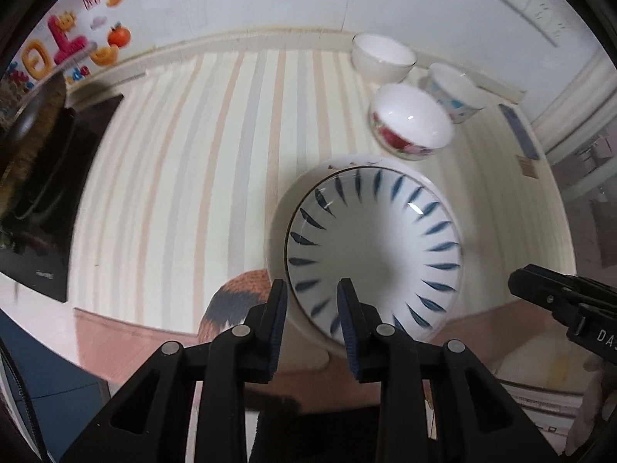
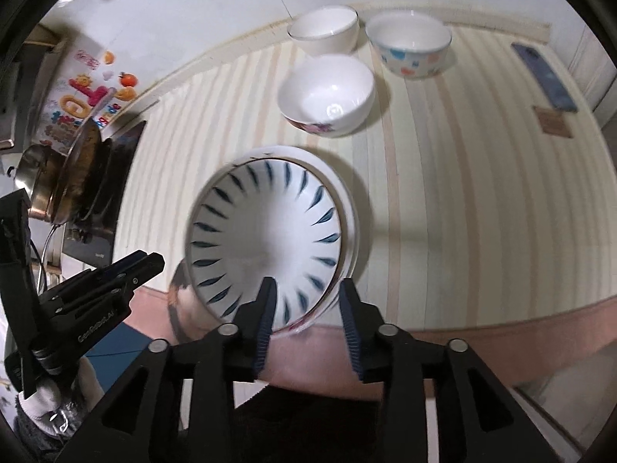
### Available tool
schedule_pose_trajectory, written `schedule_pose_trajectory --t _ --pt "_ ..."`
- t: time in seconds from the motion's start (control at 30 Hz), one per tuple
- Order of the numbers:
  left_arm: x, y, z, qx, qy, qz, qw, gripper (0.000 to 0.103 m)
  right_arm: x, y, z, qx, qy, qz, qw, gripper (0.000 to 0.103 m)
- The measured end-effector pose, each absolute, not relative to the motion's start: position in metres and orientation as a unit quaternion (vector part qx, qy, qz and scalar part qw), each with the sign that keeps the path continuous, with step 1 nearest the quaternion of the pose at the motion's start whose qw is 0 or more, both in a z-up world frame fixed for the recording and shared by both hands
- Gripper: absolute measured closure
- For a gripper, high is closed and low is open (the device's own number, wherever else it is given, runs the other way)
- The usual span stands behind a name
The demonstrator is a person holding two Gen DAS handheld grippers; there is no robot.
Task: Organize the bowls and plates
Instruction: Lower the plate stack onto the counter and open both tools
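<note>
Nearest the cameras, the left tool point(image 1: 312, 289) is closed on nothing, just beside the blue-leaf bowl point(image 1: 374, 254). The right tool point(image 2: 306, 289) hangs over that bowl's near rim, jaws parted, pads clear of it. The bowl sits nested in a wider white dish point(image 1: 279, 231) close to the counter point(image 1: 193, 154) front edge. The stack looks placed, so I would draw both tools straight up without nudging it. Beyond it wait the flowered bowl point(image 1: 410, 123), then the plain white bowl point(image 1: 381, 56) and the spotted bowl point(image 1: 455, 92). Grip each by the rim and nest them squarely.
</note>
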State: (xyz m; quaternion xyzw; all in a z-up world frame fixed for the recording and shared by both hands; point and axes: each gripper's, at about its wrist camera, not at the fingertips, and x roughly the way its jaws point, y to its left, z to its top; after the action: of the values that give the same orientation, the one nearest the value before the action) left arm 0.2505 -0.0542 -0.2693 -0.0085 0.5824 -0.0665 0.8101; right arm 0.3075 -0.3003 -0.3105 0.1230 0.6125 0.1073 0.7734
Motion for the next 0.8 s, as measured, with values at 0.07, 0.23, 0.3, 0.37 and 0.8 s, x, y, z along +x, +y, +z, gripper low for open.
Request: schedule_pose_trajectory --t 0.07,0.23,0.3,0.37,0.8 --pt "0.234 -0.056 -0.251 -0.006 0.576 -0.071 0.814 0.072 0.292 -0.298 -0.294 0.12 0.605 0.105 0.78 0.054" --pt "0.207 -0.052 -0.22 0.007 0.557 -0.076 0.827 0.053 0.255 -0.29 -0.257 0.112 0.588 0.099 0.795 0.036" --pt "0.198 -0.051 -0.209 0.009 0.548 -0.078 0.833 0.039 0.242 -0.286 -0.245 0.11 0.582 0.098 0.799 0.033" --pt "0.189 -0.05 -0.199 0.008 0.539 -0.082 0.838 0.029 0.228 -0.283 -0.233 0.111 0.576 0.097 0.804 0.029" --pt "0.15 -0.041 -0.165 -0.009 0.529 -0.106 0.842 0.028 0.168 -0.271 -0.175 0.107 0.546 0.097 0.825 0.02"
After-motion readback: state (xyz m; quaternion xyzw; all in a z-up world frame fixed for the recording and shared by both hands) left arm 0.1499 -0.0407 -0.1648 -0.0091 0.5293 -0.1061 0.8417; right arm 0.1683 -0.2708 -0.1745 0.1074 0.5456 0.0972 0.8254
